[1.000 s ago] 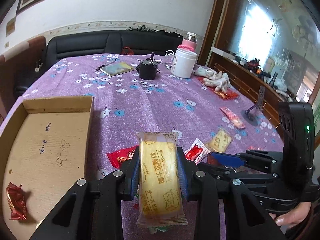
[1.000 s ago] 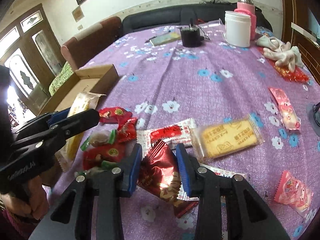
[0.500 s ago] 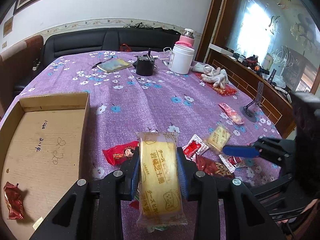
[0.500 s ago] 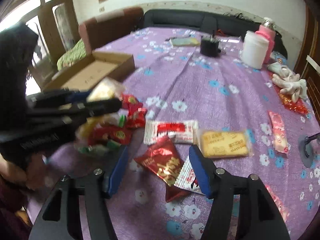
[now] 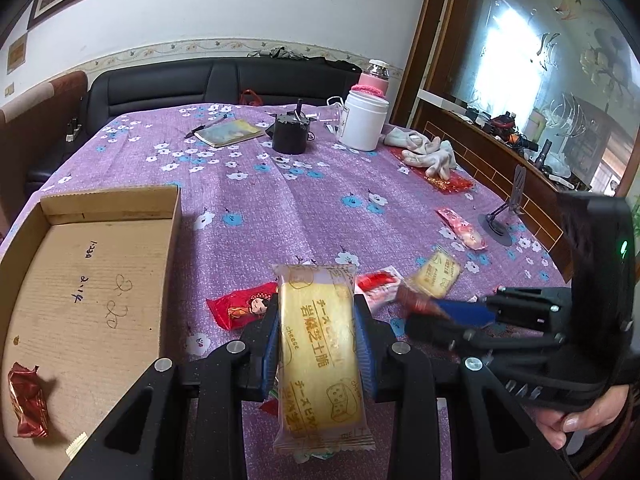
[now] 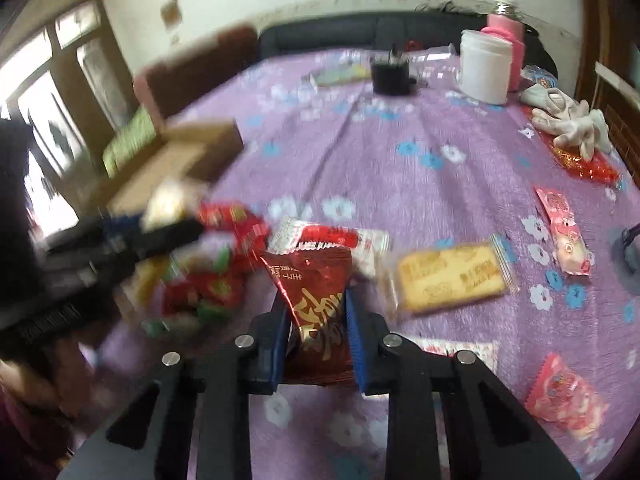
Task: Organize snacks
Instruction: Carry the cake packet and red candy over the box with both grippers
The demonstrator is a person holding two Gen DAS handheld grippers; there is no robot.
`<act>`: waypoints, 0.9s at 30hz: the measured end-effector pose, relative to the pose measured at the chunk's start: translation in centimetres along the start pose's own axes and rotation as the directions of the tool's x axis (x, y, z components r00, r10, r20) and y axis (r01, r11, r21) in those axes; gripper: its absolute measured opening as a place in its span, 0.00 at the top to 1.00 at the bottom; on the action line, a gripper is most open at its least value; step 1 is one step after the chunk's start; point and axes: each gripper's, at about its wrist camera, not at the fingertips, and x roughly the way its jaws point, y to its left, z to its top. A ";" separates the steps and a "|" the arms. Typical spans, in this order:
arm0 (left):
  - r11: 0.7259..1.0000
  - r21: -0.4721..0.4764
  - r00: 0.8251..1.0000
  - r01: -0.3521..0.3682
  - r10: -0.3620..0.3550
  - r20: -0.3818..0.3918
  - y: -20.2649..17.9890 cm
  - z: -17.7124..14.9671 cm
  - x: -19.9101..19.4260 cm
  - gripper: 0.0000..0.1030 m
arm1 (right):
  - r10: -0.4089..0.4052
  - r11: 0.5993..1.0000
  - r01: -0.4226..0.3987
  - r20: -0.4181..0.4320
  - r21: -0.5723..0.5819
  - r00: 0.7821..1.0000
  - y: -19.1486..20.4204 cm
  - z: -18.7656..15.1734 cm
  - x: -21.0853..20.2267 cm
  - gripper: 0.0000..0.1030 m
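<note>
The purple-clothed worktop (image 5: 304,200) carries a cardboard box (image 5: 80,280) at its left edge. Right of the box, the left hand-held gripper (image 5: 318,344) clamps a yellow cheese-biscuit packet (image 5: 320,348). Further right, the right hand-held gripper (image 6: 316,332), jaws just closing, pinches a dark red foil packet (image 6: 316,304). That slick foil, gripped low, may slip out on the way to the box.

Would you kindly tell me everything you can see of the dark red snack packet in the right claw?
The dark red snack packet is a glossy, crinkled foil pouch with gold characters on its front and small white print near its top edge. It sits between the blue pads of the right claw, which have just been closing and now press on both its sides. Its top leans away from the camera, overlapping a red-and-white wrapper behind it in this view.
</note>
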 end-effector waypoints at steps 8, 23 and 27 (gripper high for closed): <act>1.000 0.009 1.000 0.007 -0.007 0.030 -0.1 0.0 -0.6 0.67 | 0.079 0.995 -0.087 0.159 0.046 0.984 1.8 0.4 -2.0 0.75; 1.000 0.016 0.998 -0.023 0.022 0.059 -0.2 0.2 -1.1 0.67 | 0.110 0.991 -0.123 0.202 0.051 0.973 2.2 0.5 -2.3 0.75; 1.000 0.011 0.997 -0.018 0.018 0.069 -0.1 0.3 -1.3 0.67 | 0.110 0.992 -0.121 0.204 0.044 0.973 2.4 0.5 -2.2 0.75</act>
